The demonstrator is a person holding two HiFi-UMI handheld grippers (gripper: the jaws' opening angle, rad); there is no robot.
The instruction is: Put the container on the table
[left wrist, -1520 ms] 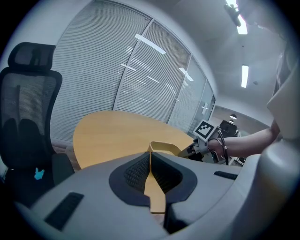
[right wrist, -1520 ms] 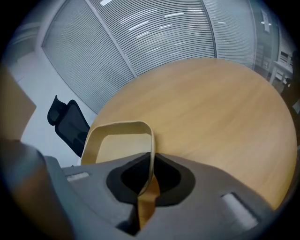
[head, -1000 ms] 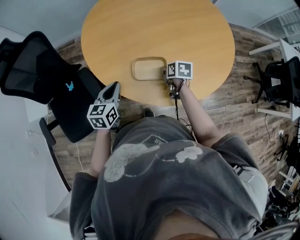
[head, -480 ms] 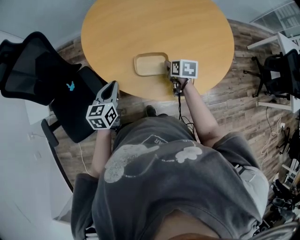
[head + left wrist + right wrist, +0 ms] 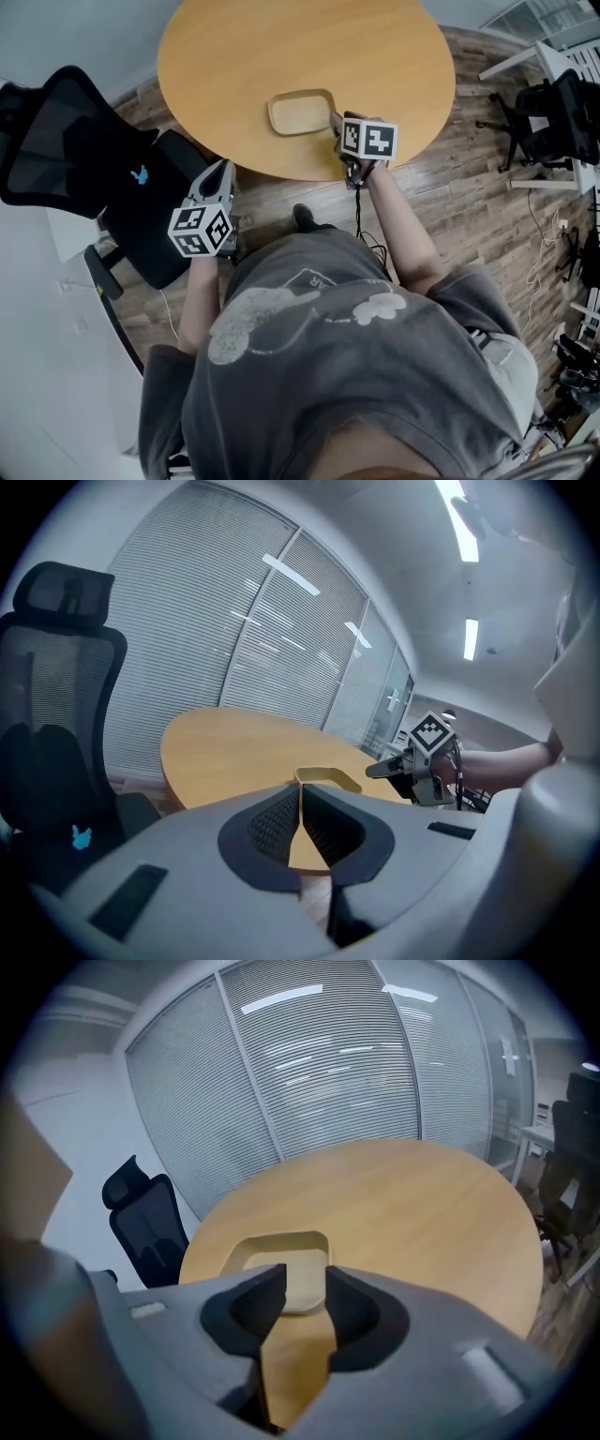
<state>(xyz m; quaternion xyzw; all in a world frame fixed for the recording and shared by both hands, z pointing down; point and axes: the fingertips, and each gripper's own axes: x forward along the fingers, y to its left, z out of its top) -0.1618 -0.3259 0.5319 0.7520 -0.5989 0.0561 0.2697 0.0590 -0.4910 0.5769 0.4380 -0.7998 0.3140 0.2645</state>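
**Container set down, right gripper letting go**

At the far left a black mesh office chair (image 5: pixel 66 141) stands beside the table. The left gripper (image 5: pixel 223 173) hangs next to it, off the near edge of the table and well apart from the work. Its jaws are closed together with nothing between them.

Further right, the shallow, pale wooden container with rounded corners (image 5: pixel 300 112) sits flat and upright on the round light-wood tabletop (image 5: pixel 281 42), near the edge closest to the person. It looks empty.

The right gripper (image 5: pixel 336 122) is just beside the container's near right corner. Its jaws have just been opening and now stand wide apart. The container's near rim shows in the gap beyond them, but the pads do not press on it.

By my reading the placing step is done and the release is in hand. The next move calls for drawing the right gripper straight back and up, jaws kept wide, so neither pad catches the rim and drags the container toward the edge.
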